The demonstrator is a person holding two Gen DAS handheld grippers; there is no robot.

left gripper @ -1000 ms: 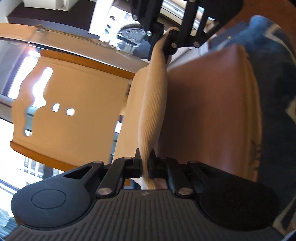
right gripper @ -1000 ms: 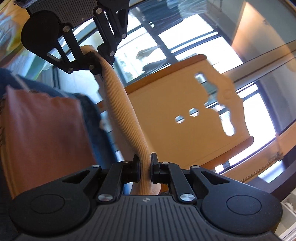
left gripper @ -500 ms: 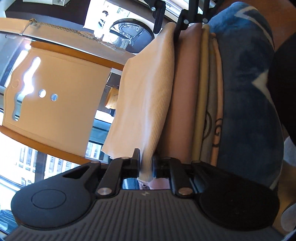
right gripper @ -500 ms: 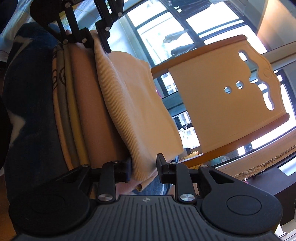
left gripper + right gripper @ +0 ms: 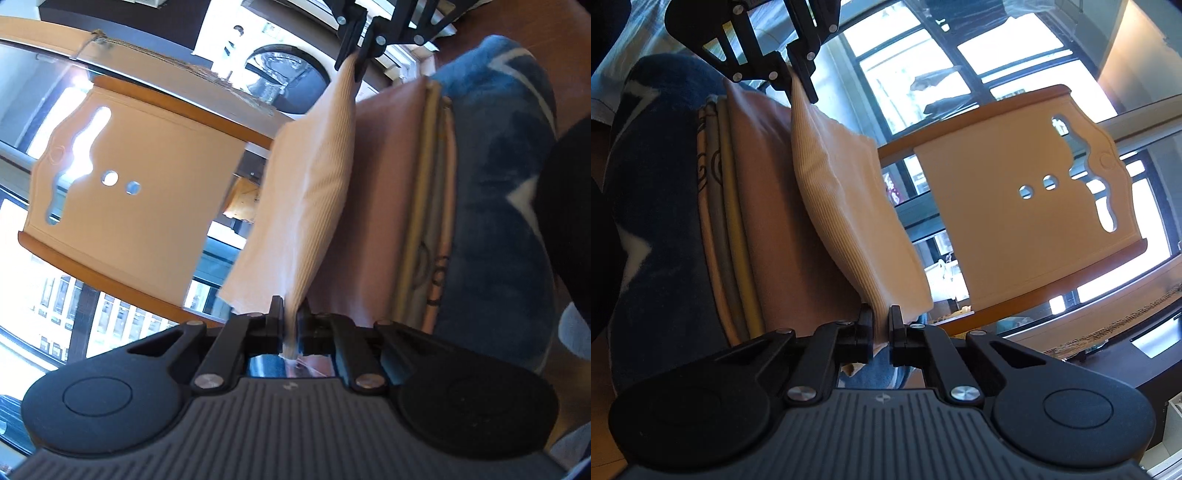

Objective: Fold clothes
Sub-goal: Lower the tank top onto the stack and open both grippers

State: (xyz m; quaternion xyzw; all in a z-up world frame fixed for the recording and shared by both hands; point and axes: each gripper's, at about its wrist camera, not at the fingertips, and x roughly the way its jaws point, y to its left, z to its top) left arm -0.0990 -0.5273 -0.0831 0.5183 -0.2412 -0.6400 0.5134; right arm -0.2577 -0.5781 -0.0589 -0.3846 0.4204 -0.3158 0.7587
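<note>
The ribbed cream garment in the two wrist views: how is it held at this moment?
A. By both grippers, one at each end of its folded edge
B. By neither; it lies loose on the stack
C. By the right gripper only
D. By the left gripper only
A. The left gripper and the right gripper each have their jaws shut on the cream garment, which hangs beside the stack of folded clothes.

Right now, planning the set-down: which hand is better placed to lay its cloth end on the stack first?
Left, narrowly: both jaws clamp the cloth, but the end at the right gripper stands off the stack.
</note>
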